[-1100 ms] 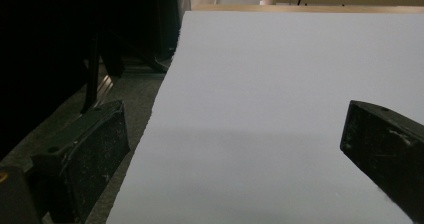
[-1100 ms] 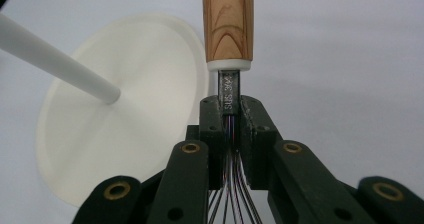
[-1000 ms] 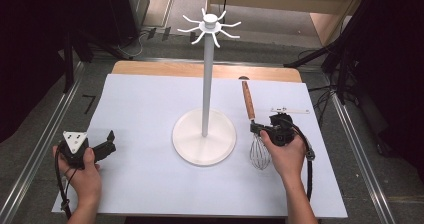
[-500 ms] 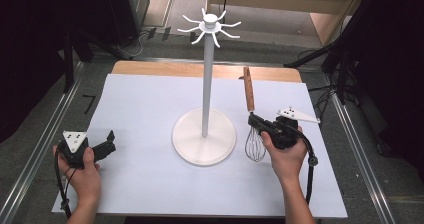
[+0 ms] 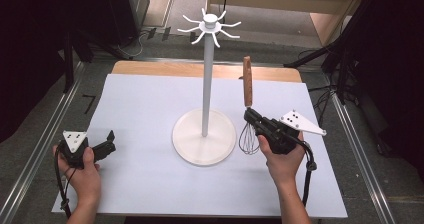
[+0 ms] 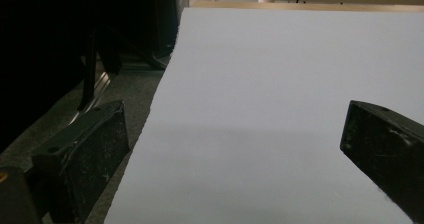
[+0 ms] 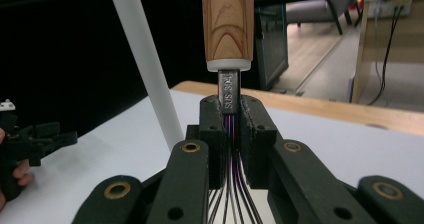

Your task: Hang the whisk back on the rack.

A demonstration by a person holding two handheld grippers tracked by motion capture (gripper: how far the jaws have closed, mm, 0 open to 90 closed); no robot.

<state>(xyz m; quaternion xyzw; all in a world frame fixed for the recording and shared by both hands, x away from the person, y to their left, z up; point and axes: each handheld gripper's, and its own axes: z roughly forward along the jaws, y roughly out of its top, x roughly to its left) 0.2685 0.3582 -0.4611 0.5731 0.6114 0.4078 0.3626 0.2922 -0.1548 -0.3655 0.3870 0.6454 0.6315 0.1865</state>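
Right of the stand [image 5: 204, 143], on the white sheet [image 5: 140, 109]: right gripper [image 5: 248, 115] clamped on the metal neck of a whisk [image 7: 229, 44], just under the wooden handle. Held the whisk upright, handle up, wires hanging down near the stand's round base, apart from the pole [image 7: 145, 59]. Judged as the lift stage of hanging the whisk on the hooks [image 5: 211, 26] at the pole's top. Called next for a rise well above the present height, then a move toward one hook; hanging loop on the handle end not made out, so catch point could not be told. Left gripper [image 5: 107, 143] rested low at the sheet's near left edge, jaws spread wide, nothing between them. Underneath lay a wooden tabletop [image 5: 280, 73], grey floor and metal rails around it, dark equipment to both sides, cables on the floor behind.
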